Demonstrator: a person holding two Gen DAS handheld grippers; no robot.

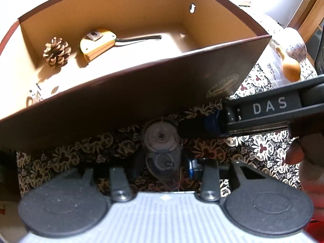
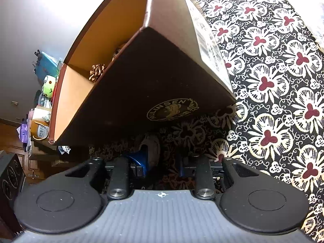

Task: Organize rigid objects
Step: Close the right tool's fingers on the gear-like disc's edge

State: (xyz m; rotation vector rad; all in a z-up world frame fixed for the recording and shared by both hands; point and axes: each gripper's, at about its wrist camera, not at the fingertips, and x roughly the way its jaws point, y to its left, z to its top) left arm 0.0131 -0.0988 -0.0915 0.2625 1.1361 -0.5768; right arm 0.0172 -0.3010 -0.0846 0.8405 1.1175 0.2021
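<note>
Left gripper (image 1: 162, 158): fingertips sit low in the left wrist view, in shadow under the box front. A gear-shaped part (image 1: 160, 136) lies on the cloth between/ahead of the fingers; contact can't be confirmed, so finger state: cannot tell.

Right gripper (image 2: 162, 162): blue finger (image 2: 139, 161) visible w/ a second blue tip to its right, gap between them, so fingers read as apart. A round greyish object (image 2: 150, 147) lies just ahead of the left finger; touching or not: unclear. In the left wrist view this gripper enters from the right, body marked "DAS", w/ a person's fingertip (image 1: 295, 151) beneath it.

Box (image 1: 141, 101): dark brown outside, tan inside, open top, gold oval logo on front wall, white label on its right-hand side wall. Stands on the patterned tablecloth (image 2: 283, 81) directly ahead of both grippers.

Box contents, on the floor:
- Pine cone (image 1: 57, 51), left side.
- Yellow tape measure (image 1: 97, 43), just right of the cone, apart from it.
- Black strap (image 1: 139, 38) extends right from the tape measure.

Outside box, far right: small gourd (image 1: 289, 64), upright.
</note>
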